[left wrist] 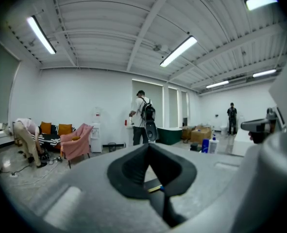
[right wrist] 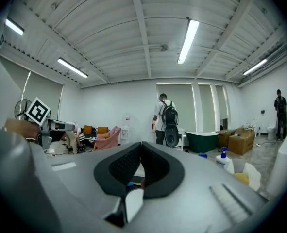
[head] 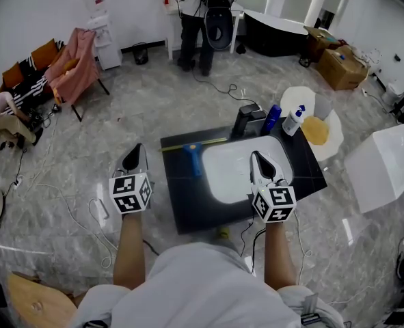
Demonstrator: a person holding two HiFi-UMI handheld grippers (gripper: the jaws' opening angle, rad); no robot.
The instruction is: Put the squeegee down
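The squeegee, with a blue handle and a long yellow blade, lies flat on the black countertop, just left of the white sink basin. No gripper touches it. My left gripper hovers left of the counter with its jaws shut and nothing between them. My right gripper hangs over the basin, also shut and empty. In the left gripper view the gripper has its pads together, and a sliver of the squeegee shows below them. The right gripper looks the same in its own view.
A black faucet, a blue bottle and a white pump bottle stand at the counter's back edge. A yellow cloth lies to the right. A white box, cardboard boxes, chairs, floor cables and a standing person surround it.
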